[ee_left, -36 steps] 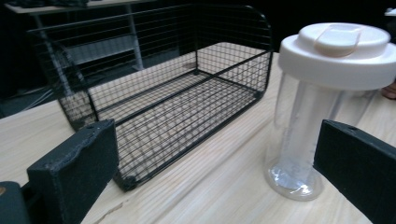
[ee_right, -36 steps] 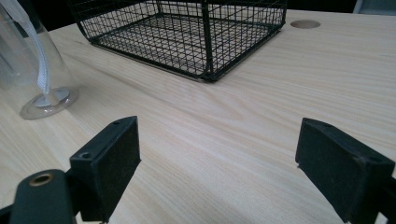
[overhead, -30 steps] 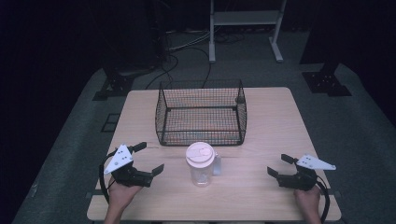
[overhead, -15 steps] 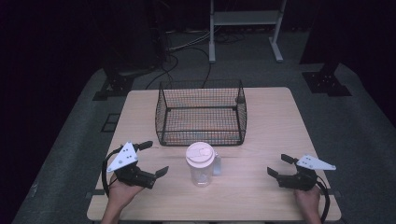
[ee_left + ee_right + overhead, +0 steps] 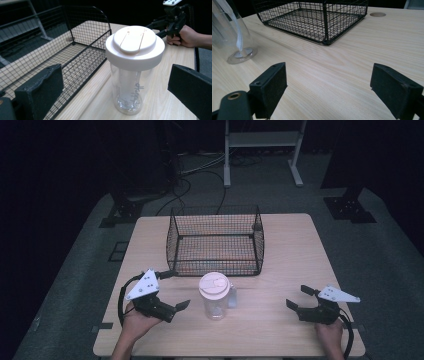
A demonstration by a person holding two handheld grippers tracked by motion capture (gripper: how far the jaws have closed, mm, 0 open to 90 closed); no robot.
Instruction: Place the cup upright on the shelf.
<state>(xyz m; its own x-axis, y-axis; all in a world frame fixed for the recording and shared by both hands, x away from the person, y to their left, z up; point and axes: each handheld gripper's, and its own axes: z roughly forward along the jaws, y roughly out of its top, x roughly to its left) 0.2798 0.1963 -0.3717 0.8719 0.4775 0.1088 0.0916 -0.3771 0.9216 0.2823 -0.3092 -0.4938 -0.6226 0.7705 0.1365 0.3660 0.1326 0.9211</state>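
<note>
At the desk's (image 5: 280,330) 8 o'clock, the left tongs (image 5: 172,290) stand spread, aimed at the clear bottle (image 5: 215,297) just beside them. From the high view the bottle's body is mostly hidden under its cream lid (image 5: 214,286); the left gripper view shows its clear wall and faint grey lettering, too blurred to read. The bottle stands upright near the desk's centre, at the wire basket's (image 5: 215,240) 6 o'clock. At 4 o'clock, the right tongs (image 5: 297,297) are spread, well apart from the bottle, which is cut off in the right gripper view.
</note>
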